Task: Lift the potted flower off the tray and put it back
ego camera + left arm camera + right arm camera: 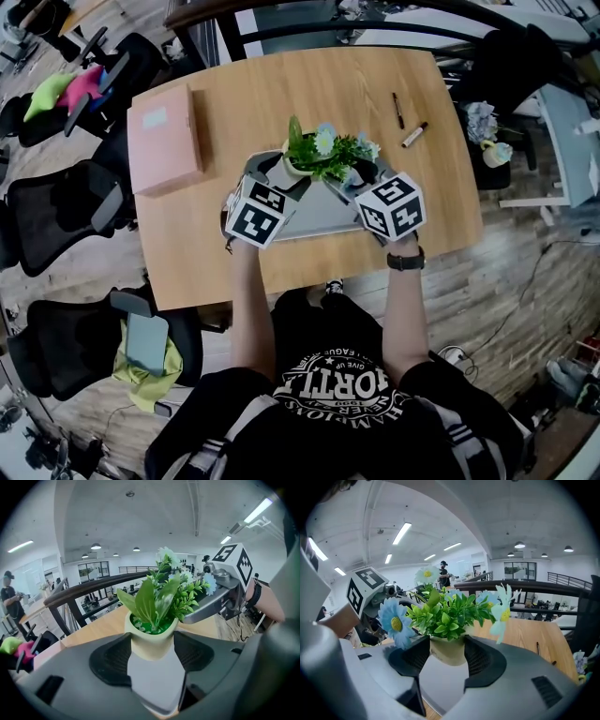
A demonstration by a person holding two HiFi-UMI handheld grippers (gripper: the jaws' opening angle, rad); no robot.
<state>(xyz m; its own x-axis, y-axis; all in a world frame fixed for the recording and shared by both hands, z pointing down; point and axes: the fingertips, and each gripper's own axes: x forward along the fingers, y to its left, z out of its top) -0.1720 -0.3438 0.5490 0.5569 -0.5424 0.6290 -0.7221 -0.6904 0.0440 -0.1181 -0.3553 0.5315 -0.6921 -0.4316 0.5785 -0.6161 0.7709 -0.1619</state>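
The potted flower [323, 153], a cream pot with green leaves and pale blue blooms, stands over the grey tray [319, 221] in the middle of the wooden table. My left gripper [287, 174] clasps the pot from the left and my right gripper [360, 178] from the right. In the left gripper view the potted flower [151, 641] sits between both pads of the left gripper [152, 644], with the tray [154, 681] just below. The right gripper [446, 648] likewise holds the potted flower [446, 653] on both sides. Whether the pot's base touches the tray is hidden.
A pink box [164, 138] lies on the table's left part. A dark pen [397, 110] and a marker [414, 135] lie at the far right. Black office chairs [56, 211] stand along the left. The table's near edge [309, 281] is close to the person.
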